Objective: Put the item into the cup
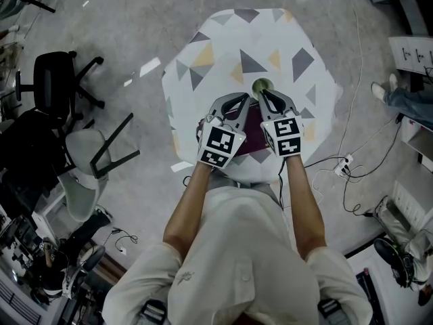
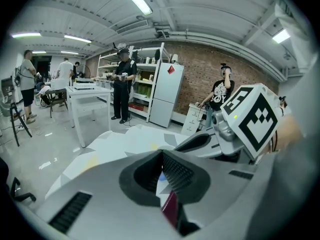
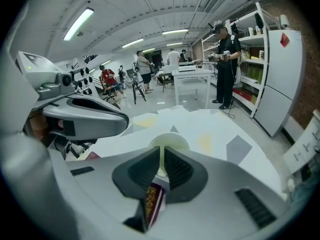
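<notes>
A dark maroon packet (image 1: 249,128) hangs between my two grippers over the patterned table (image 1: 223,46). My left gripper (image 1: 243,99) is shut on its left edge and my right gripper (image 1: 264,95) on its right edge. A pale green cup (image 1: 262,86) stands upright just beyond the fingertips. In the left gripper view the left gripper (image 2: 161,170) has its pads together, with the packet (image 2: 170,208) showing below them. In the right gripper view the right gripper (image 3: 161,165) pinches the packet (image 3: 154,200), and the cup (image 3: 170,143) sits right behind the tips.
On the floor to the left are a black office chair (image 1: 54,80) and a grey chair (image 1: 88,161). Cables and a power strip (image 1: 345,162) lie to the table's right. Further off stand a white table (image 2: 90,91), a fridge (image 2: 166,91) and several people.
</notes>
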### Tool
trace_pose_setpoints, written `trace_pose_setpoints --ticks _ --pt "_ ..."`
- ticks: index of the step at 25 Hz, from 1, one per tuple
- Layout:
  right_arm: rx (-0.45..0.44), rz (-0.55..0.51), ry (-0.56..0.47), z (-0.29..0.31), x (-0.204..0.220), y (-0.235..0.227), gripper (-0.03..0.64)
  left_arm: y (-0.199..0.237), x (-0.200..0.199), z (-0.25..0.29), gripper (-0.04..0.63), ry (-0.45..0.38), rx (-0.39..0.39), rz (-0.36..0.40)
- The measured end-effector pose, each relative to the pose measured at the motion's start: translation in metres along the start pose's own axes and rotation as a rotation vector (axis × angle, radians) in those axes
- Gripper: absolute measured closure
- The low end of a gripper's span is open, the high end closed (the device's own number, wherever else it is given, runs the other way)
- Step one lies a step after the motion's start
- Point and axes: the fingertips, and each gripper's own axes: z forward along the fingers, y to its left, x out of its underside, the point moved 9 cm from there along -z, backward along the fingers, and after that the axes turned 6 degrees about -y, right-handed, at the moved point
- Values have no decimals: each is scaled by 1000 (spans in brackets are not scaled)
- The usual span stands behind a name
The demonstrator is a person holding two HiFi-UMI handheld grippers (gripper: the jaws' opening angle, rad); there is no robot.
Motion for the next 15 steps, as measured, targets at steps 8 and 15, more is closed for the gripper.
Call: trace_pose_setpoints --ticks 8,15 --pt "7 -14 -30 -11 -9 7 581 -3 -7 -12 583 -24 -14 17" --pt "24 -52 -156 -48 -35 15 581 -11 -29 -30 582 -82 -32 54"
